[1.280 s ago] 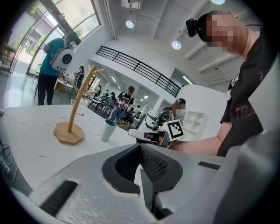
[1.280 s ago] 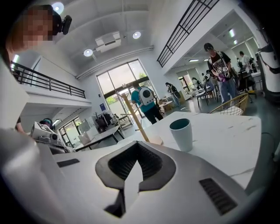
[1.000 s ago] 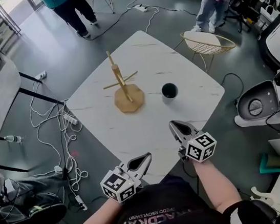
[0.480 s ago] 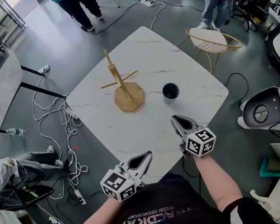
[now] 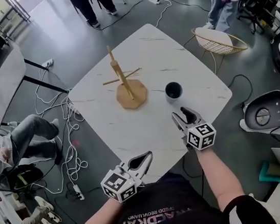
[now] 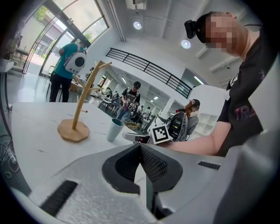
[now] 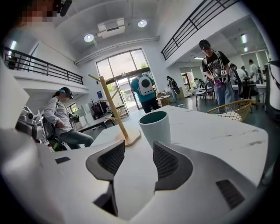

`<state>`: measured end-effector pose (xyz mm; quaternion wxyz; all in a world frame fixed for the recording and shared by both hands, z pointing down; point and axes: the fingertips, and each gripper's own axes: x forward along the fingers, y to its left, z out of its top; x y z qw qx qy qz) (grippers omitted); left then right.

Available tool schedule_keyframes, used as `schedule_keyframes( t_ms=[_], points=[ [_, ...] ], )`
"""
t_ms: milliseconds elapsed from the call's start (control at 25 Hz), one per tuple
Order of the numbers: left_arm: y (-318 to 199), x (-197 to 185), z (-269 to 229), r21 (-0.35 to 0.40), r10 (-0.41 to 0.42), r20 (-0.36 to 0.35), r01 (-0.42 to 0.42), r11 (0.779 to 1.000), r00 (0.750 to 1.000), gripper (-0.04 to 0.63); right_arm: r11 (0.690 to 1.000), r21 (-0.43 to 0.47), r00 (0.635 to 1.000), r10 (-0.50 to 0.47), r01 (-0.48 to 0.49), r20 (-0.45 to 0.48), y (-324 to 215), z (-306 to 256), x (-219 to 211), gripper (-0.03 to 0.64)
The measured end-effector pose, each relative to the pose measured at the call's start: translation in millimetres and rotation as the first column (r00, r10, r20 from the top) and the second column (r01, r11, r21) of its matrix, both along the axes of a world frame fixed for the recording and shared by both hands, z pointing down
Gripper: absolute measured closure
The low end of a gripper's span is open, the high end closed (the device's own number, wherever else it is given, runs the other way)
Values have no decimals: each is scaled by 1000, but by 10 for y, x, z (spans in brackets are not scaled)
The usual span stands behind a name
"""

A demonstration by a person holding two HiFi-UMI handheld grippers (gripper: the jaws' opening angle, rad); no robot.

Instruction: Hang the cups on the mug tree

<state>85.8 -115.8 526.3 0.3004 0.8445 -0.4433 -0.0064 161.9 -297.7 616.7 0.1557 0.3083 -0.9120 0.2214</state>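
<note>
A wooden mug tree [image 5: 124, 86] stands upright on the white marble table [image 5: 148, 133], with nothing on its pegs. To its right stands a pale cup with a dark teal inside [image 5: 173, 90]. My right gripper [image 5: 180, 113] is a short way in front of the cup; its jaws have just been opening and now stand open with nothing between them. In the right gripper view the cup [image 7: 155, 128] is just beyond the fingertips of the right gripper [image 7: 139, 151], and the mug tree [image 7: 114, 109] stands left of it. My left gripper [image 5: 147, 157] is shut and empty near the table's front edge; the left gripper view shows this left gripper [image 6: 140, 148] with the tree [image 6: 81, 109] and cup [image 6: 115, 130] far ahead.
A wire chair with a pale seat [image 5: 218, 41] stands beyond the table's right corner. Cables [image 5: 66, 140] trail over the floor at the left, beside a seated person [image 5: 10, 148]. A white machine [image 5: 264, 114] stands at the right. People stand at the back.
My right gripper has moved forward and down toward the cup, and its jaws have gone from shut to open. The left gripper has stayed where it was.
</note>
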Motion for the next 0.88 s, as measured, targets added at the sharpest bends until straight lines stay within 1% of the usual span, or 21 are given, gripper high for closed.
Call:
schedule_keyframes(
  t_ms=[200,360,640,880],
  points=[
    [49,-43,8,-6,-25,3,26,1000,1000,601,1000,16,998,-5,6,-68,-212,164,33,392],
    [107,-92,33,-16,-45,10,45,999,999,601,1000,24,995,-13,15,-102,-338,272,20,352],
    [110,-132,70,-31,-65,13,65,997,998,601,993,71,980,-76,91,-186,-541,414,-107,327],
    [128,-123,109,-49,-77,16,78,996,997,601,986,88,966,-116,139,-230,-668,557,-128,314]
  ],
)
